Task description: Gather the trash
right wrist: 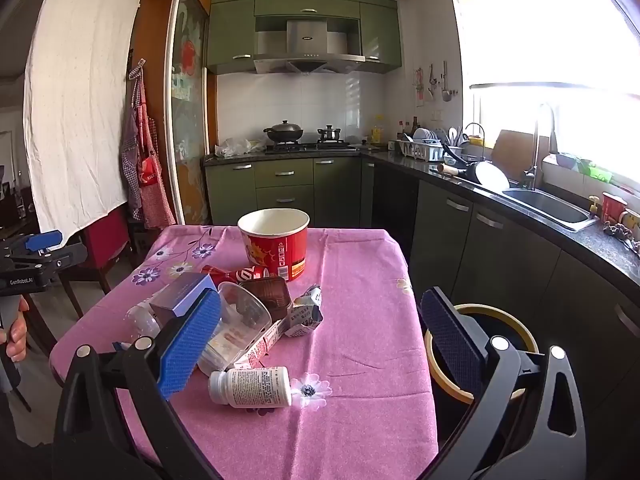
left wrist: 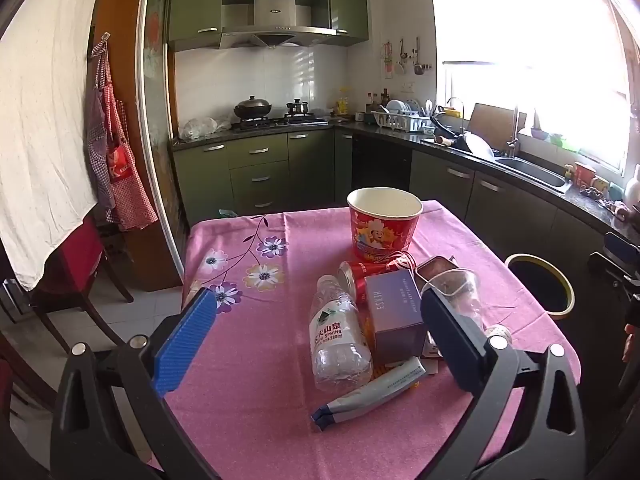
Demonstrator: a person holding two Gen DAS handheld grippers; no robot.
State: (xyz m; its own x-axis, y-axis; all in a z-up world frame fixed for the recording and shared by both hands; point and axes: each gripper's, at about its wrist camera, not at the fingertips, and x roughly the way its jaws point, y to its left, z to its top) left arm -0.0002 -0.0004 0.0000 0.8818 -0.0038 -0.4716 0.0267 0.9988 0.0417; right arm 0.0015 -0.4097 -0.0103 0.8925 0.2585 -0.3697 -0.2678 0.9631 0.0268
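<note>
Fingers of both handheld tools stand wide apart with nothing between them: the left gripper [left wrist: 320, 336] hovers over the near edge of the table, and the right gripper [right wrist: 320, 344] hangs over its near right corner. Nearest the right one lies a small white plastic pill bottle with a printed label [right wrist: 251, 391], on its side on the pink floral tablecloth [right wrist: 360, 320], long axis running left to right across the view, cap toward the left; it sits just ahead of and between those spread fingers, so I judge the right hand the closer one for it. Below the table's right edge stands a round black bin with a yellow rim [right wrist: 436, 368], close beside the right tool. From the left view, a grey-blue squeezed tube [left wrist: 368, 394] lies nearest, then a clear crushed water bottle [left wrist: 338, 336] with its axis pointing away from the tool, touching a lilac cardboard box [left wrist: 394, 314]. Farther in are a clear plastic cup [left wrist: 460, 292], a red drink can [left wrist: 360, 278] on its side, a dark rectangular tray [left wrist: 438, 270], and a crumpled foil wrapper [right wrist: 306, 312]. Beyond the pile stands a red paper bucket [left wrist: 384, 226], upright and seemingly empty.
</note>
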